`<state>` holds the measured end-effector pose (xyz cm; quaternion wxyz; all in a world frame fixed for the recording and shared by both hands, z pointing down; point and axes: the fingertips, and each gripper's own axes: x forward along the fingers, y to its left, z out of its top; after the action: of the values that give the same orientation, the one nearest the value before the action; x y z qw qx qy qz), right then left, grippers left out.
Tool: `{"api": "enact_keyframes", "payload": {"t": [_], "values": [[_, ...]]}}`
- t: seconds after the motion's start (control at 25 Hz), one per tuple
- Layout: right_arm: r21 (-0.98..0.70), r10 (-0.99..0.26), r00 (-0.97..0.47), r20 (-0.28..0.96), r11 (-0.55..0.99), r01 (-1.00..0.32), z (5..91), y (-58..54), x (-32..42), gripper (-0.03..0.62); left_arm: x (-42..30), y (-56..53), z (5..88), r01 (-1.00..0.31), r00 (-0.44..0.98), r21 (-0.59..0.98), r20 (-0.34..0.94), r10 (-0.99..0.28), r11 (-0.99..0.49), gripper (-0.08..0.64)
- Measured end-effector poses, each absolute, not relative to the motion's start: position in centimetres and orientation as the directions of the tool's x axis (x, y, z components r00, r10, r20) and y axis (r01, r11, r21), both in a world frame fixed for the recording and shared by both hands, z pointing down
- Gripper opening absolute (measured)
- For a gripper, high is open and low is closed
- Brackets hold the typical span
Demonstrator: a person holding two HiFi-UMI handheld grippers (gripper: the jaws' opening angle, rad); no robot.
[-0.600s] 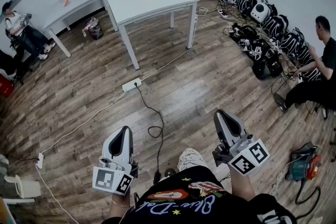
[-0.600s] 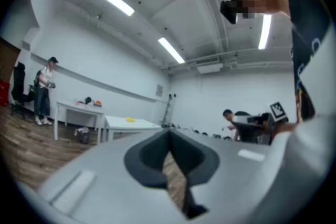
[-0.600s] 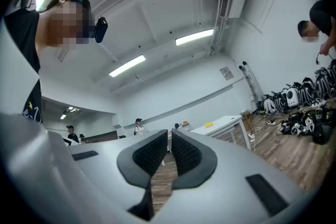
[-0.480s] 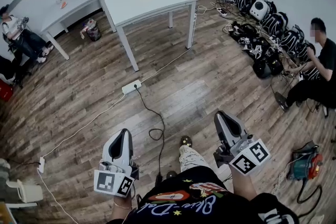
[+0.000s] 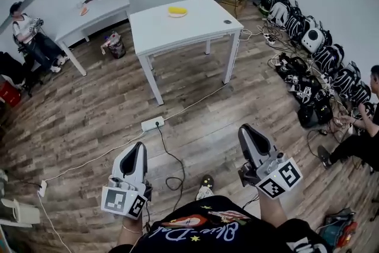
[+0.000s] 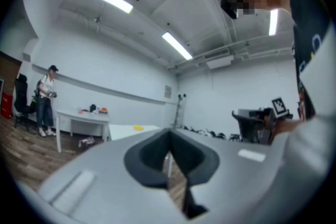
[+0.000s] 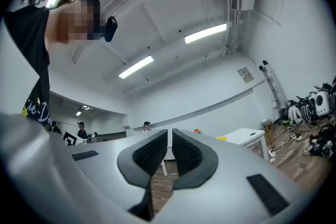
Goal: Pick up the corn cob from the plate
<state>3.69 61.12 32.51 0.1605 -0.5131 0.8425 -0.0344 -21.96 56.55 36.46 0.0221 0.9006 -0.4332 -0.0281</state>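
Observation:
Far ahead, a small yellow shape lies on the back half of a white table; at this distance the corn cob cannot be told from its plate. The same yellow shape shows small in the left gripper view, and again as a yellow speck in the right gripper view. My left gripper and right gripper are held low in front of my body, well short of the table. Both are shut with nothing in them.
A second white table with small items stands at the back left, with a seated person beside it. A power strip and cables cross the wooden floor. Bags and gear line the right wall by another person.
The white table now sits nearer and more to the right in the head view, and my feet have shifted. Both grippers hold the same pose, still shut.

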Motion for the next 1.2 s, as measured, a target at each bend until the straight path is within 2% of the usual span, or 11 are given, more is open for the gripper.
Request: {"api": "enact_keyframes", "payload": {"t": [0.16,0.28,0.44,0.64,0.84,1.0,1.2], "values": [[-0.213,-0.854,-0.459,-0.243,0.509,-0.834,32.0,55.8,6.0,0.017,-18.8,51.6,35.6,-0.779,0.616,0.094,-0.073,-0.784,-0.620,-0.005],[-0.183,-0.840,-0.489,-0.236,0.532,-0.827,32.2,53.1,6.3,0.017,-16.8,49.1,36.0,-0.765,0.635,0.099,-0.055,-0.771,-0.637,-0.005],[-0.111,-0.824,-0.544,-0.155,0.562,-0.820,33.9,50.7,5.7,0.017,-14.9,45.3,36.8,-0.750,0.655,0.113,-0.014,-0.756,-0.652,-0.004],[-0.186,-0.833,-0.530,-0.156,0.552,-0.813,34.7,45.4,7.5,0.017,-12.8,38.4,37.1,-0.737,0.671,0.093,-0.021,-0.741,-0.670,-0.005],[-0.174,-0.835,-0.527,-0.157,0.549,-0.818,33.7,35.8,8.1,0.017,-11.4,29.1,37.2,-0.715,0.688,0.109,-0.067,-0.722,-0.691,-0.005],[-0.172,-0.810,-0.559,-0.178,0.585,-0.793,32.6,27.1,6.0,0.017,-12.1,21.2,36.6,-0.717,0.689,0.059,-0.087,-0.719,-0.694,-0.003],[-0.192,-0.822,-0.545,-0.165,0.568,-0.800,32.4,17.1,4.2,0.017,-12.6,11.8,36.1,-0.676,0.728,0.070,-0.095,-0.679,-0.734,-0.005]]}}
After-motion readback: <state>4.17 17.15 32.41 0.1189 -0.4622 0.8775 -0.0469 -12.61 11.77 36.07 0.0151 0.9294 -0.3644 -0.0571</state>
